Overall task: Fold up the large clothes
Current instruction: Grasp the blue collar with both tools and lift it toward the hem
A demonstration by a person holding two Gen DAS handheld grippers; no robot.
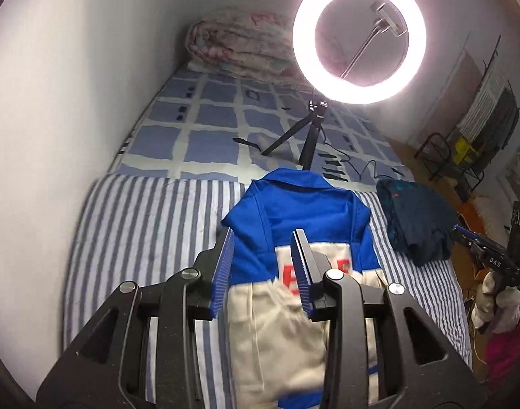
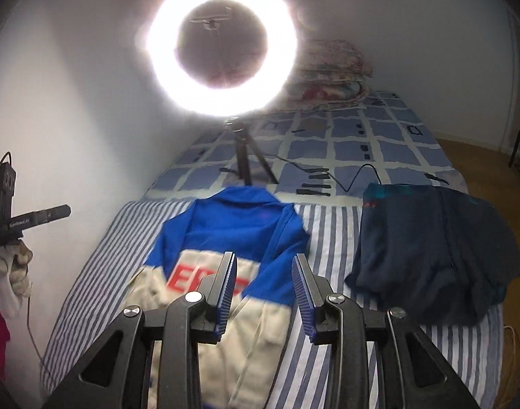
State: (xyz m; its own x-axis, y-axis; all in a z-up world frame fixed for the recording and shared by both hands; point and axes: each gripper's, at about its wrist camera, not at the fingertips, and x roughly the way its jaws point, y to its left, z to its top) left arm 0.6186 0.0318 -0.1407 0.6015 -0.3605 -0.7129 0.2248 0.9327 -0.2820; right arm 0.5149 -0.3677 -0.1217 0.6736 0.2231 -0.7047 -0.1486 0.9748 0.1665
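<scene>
Left wrist view showed the left gripper [image 1: 265, 272] raised over the bed with its blue-padded fingers spread wide and nothing between them. Below lay the blue and cream jacket [image 1: 294, 225], stretched lengthwise on the striped sheet [image 1: 140, 231], collar toward the ring light [image 1: 358, 35] on its small tripod [image 1: 307, 136]. A folded dark navy garment [image 1: 420, 225] sat just beside the jacket on the right. Farther back were the blue checked bedspread [image 1: 205, 119] and a rolled floral quilt [image 1: 239, 44] by the wall. The right gripper [image 1: 485, 252] appeared at the right edge, held in a gloved hand [image 1: 498, 303].

Right wrist view showed the right gripper [image 2: 264, 272] likewise wide apart and empty, above the jacket [image 2: 232, 228]. The navy garment [image 2: 430, 252] lay to its right, apart from it. The left gripper [image 2: 28, 220] showed at the left edge; its opening could not be judged there.
</scene>
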